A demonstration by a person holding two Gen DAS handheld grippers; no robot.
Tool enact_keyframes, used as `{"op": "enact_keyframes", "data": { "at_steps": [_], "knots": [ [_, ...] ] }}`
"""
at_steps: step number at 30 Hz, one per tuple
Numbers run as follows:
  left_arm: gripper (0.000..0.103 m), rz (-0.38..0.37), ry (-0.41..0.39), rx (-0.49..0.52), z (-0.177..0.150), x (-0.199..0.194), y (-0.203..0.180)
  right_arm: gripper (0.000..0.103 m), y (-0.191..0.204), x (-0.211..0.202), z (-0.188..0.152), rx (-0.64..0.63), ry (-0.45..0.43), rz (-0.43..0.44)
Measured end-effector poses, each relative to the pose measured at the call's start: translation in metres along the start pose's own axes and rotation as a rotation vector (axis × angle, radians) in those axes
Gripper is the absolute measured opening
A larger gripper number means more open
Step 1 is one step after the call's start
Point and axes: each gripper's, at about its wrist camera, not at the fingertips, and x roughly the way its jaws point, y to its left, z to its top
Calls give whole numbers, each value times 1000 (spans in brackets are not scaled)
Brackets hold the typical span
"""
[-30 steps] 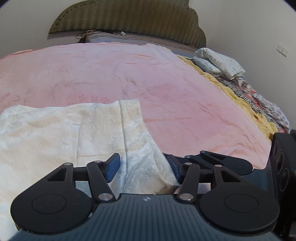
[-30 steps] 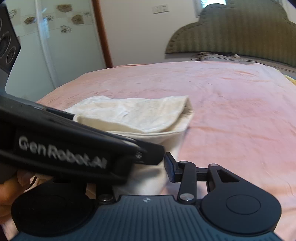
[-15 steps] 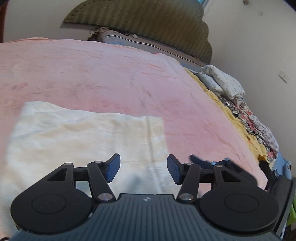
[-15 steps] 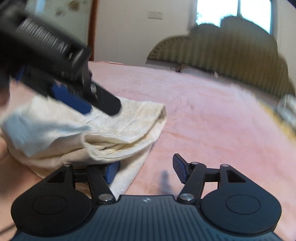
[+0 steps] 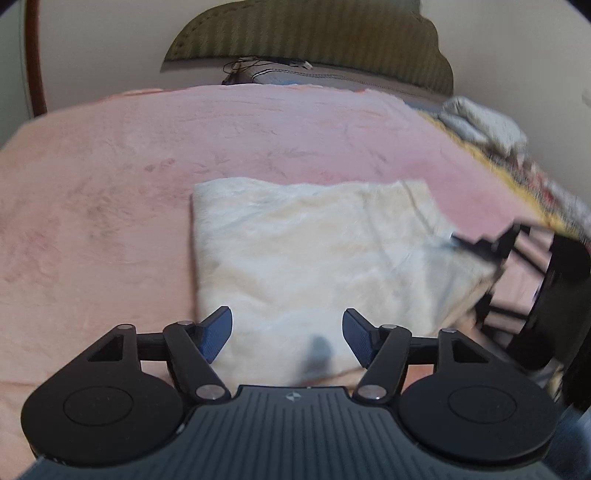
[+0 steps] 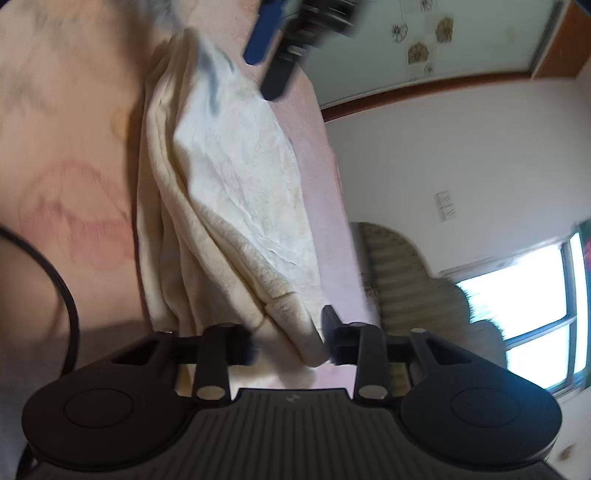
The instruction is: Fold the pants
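Note:
The cream pants (image 5: 314, 254) lie folded in a rough rectangle on the pink blanket (image 5: 110, 177). My left gripper (image 5: 287, 334) is open and empty, hovering above the near edge of the pants. My right gripper (image 6: 290, 338) has its fingers on either side of a thick folded corner of the pants (image 6: 236, 206), closed on the stacked layers; its view is rolled sideways. The right gripper also shows blurred at the pants' right edge in the left wrist view (image 5: 480, 247). The left gripper's blue pad (image 6: 266, 33) shows at the top of the right wrist view.
A striped green headboard (image 5: 314, 40) and a grey pillow stand at the bed's far end. Piled patterned bedding (image 5: 487, 129) lies along the right side. The right wrist view shows a window (image 6: 524, 306), a white wall and a glass door.
My left gripper has let go of the pants and pulled back above them. My right gripper has rolled sideways and closed on the folded corner of the pants.

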Motion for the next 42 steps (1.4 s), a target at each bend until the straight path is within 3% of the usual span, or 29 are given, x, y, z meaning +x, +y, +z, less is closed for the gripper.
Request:
{"op": "enact_keyframes", "data": {
  "at_steps": [4,8,13,16,20,26,32,37,40,42],
  "knots": [
    [70,-3,-5,70,-18,-10,5,24,-35,-1,5,197,-16,81],
    [71,-1,-15,161,-32,-17,-5,23,-70,2,10,378,-41,106],
    [79,80,-53,246,-39,-11,-25,22,-98,5,12,543,-63,116],
    [80,202,-63,198,-37,4,-25,22,-113,10,11,625,-72,125],
    [83,287,-34,73,-42,11,0,22,-119,8,8,699,-78,126],
    [86,241,4,-90,-54,-1,38,22,-110,6,-2,773,-65,141],
    [84,191,22,-93,-57,-13,43,22,-89,7,-24,850,-9,187],
    [85,99,-19,-138,-44,-32,53,23,-63,5,-45,874,69,275],
    [85,42,-67,-162,-25,-36,53,26,-48,-8,-44,819,76,263],
    [85,31,-88,-151,-14,-32,46,30,-55,-19,-52,851,73,288]
  ]
}}
